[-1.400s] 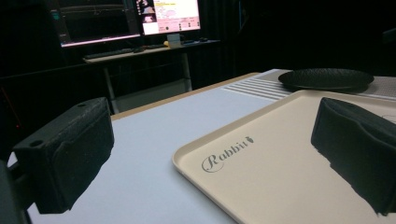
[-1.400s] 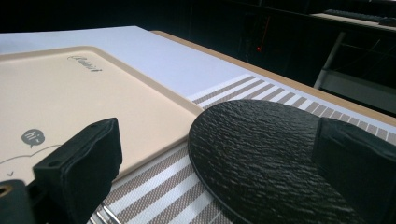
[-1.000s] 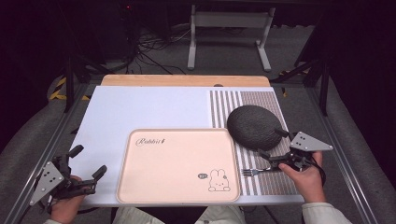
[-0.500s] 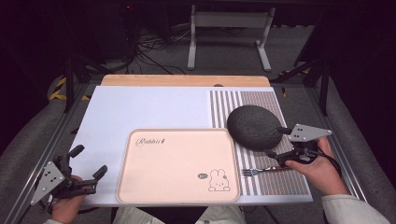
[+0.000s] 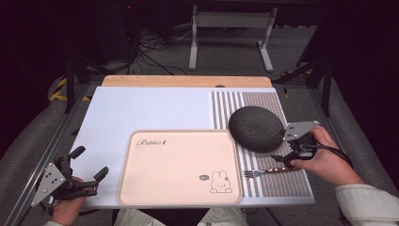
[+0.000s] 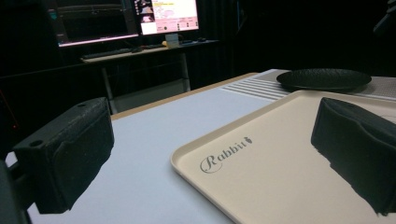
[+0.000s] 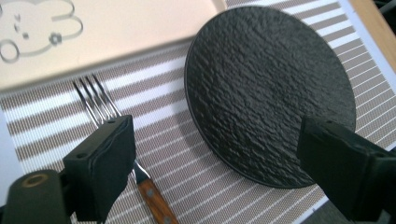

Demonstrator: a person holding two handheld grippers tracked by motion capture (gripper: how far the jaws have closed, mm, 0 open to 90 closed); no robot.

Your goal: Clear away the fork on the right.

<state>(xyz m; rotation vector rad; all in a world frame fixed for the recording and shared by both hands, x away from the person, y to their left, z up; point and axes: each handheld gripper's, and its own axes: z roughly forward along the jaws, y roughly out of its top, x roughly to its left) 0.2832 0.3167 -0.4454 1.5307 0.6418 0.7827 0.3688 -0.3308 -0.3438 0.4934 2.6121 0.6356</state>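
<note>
A fork (image 5: pixel 263 172) with a wooden handle lies on the striped placemat (image 5: pixel 287 183), tines toward the beige rabbit tray (image 5: pixel 179 167). Just behind it sits a dark textured plate (image 5: pixel 256 128). My right gripper (image 5: pixel 281 161) hovers above the fork's handle and the plate's near edge. In the right gripper view the fork (image 7: pixel 93 100) passes under one jaw and the plate (image 7: pixel 271 84) spreads beneath the right gripper (image 7: pixel 219 140). Its jaws stand apart and have just been closing a little, with nothing between them. My left gripper (image 5: pixel 90 161) rests open at the table's front left corner, facing the tray (image 6: pixel 280 163).
A white mat (image 5: pixel 141 108) covers the table's left and middle, with a wooden strip (image 5: pixel 188 81) along the far edge. Dark floor, cables and a metal stand (image 5: pixel 230 42) lie beyond. Monitors glow on a desk (image 6: pixel 140 49) in the left gripper view.
My right hand has lifted up and away from the fork's handle, and the fork stays on the placemat. The left hand has kept still.
</note>
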